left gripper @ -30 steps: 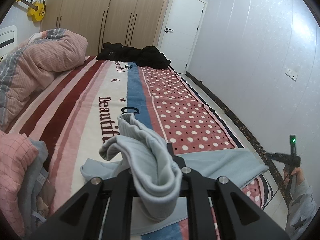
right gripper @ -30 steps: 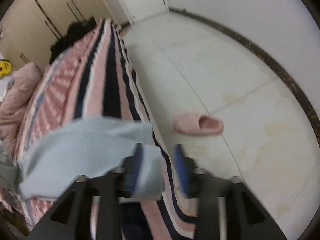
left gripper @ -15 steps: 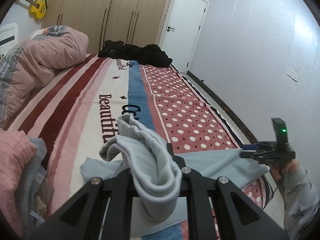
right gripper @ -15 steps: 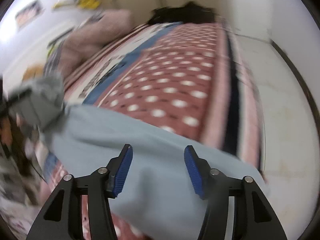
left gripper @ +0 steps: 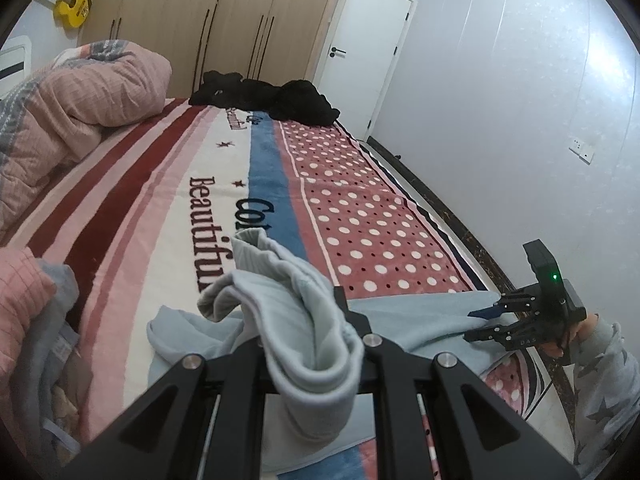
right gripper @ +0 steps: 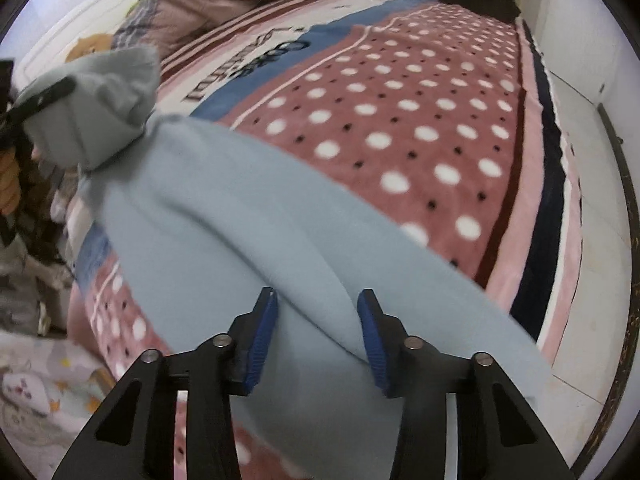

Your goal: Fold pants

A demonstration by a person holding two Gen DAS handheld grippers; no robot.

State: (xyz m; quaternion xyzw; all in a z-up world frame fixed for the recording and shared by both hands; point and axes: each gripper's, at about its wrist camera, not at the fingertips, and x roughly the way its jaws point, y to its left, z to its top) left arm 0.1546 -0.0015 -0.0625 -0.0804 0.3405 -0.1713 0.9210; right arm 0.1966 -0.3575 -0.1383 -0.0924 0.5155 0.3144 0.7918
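Light blue pants (left gripper: 420, 312) lie across the near end of the bed (left gripper: 360, 208). My left gripper (left gripper: 298, 314) is shut on the bunched waist end, which drapes over its fingers and hides the tips. That same bunch hangs from the left gripper (right gripper: 40, 100) at the far left of the right wrist view. My right gripper (right gripper: 318, 320) points down over the leg end of the pants (right gripper: 240, 220). Its jaws are closing, with a raised fold of fabric between the blue pads (right gripper: 264, 336). From the left wrist, the right gripper (left gripper: 480, 324) sits at the bed's right edge.
A pink quilt (left gripper: 80, 100) is heaped at the far left and black clothes (left gripper: 264, 96) lie at the bed's far end. More clothes (left gripper: 32, 320) are piled at the near left. A starred sleeve (left gripper: 600, 380) holds the right gripper. Tiled floor (right gripper: 592, 200) runs along the bed's right side.
The right gripper swung from over the floor and bed edge onto the pants' leg, rolling as it went, and its jaws have narrowed around a fold. The left gripper kept still.
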